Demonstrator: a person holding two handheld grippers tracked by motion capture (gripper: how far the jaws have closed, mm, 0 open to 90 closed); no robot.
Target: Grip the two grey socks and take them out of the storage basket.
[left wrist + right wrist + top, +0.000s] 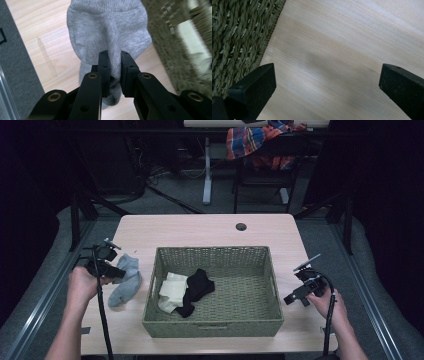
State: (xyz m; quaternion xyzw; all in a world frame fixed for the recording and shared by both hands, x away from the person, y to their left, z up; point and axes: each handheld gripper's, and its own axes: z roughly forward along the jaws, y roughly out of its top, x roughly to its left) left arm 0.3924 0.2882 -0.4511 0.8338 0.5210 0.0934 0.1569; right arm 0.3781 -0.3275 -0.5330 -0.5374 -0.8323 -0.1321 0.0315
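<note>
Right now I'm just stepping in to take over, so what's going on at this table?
A person is sorting socks with a pair of tongs in each hand. The left tongs are shut on a grey sock, which lies on the table to the left of the woven basket. A cream sock and a black sock already lie in the basket. The right tongs are open over bare table to the right of the basket, holding nothing.
</note>
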